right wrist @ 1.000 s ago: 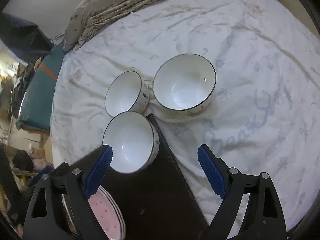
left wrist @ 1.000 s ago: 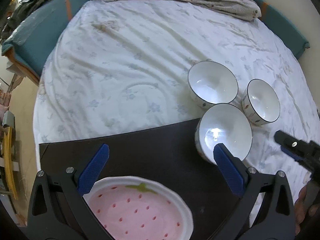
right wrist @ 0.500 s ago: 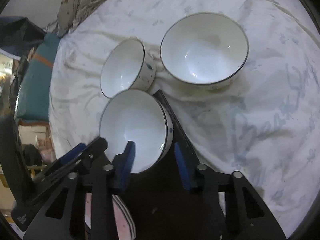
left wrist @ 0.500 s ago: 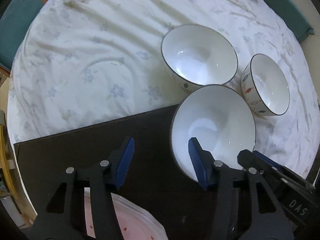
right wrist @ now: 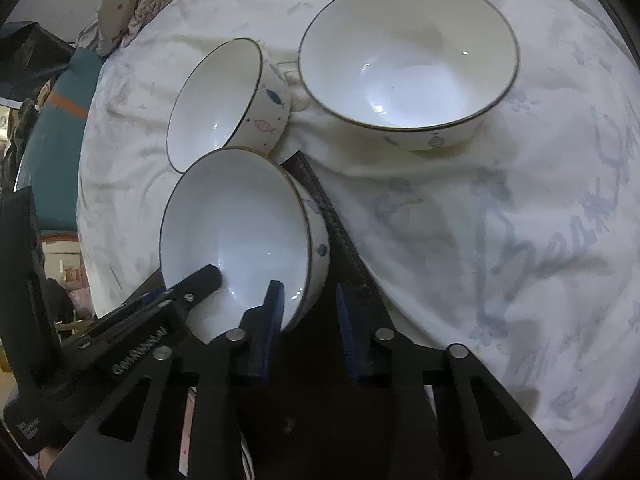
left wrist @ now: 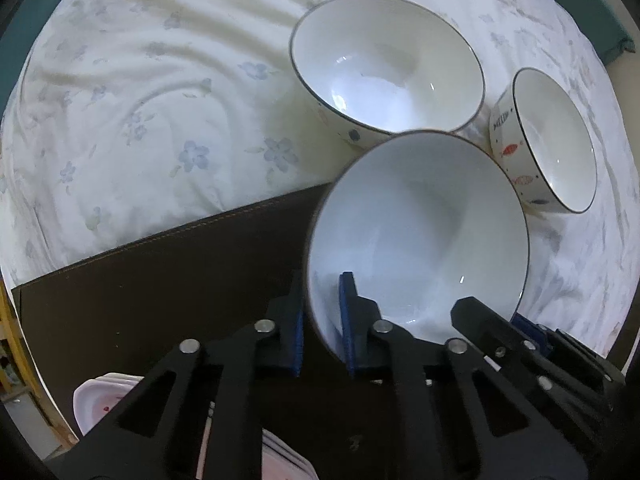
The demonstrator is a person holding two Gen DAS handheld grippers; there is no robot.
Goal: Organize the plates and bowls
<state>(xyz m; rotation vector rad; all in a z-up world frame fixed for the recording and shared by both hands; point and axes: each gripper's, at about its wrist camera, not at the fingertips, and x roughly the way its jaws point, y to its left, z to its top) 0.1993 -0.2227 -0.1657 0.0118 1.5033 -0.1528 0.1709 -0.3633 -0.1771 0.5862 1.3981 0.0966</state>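
Both tools closed in, near bowl (left wrist: 420, 220) pinched

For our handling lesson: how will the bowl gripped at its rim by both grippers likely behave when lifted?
The near bowl looks glazed and rigid, so probably slippery and chip-prone. The left gripper and the right gripper each pinch only its thin rim, so it may tip. It already looks tilted on the dark mat.
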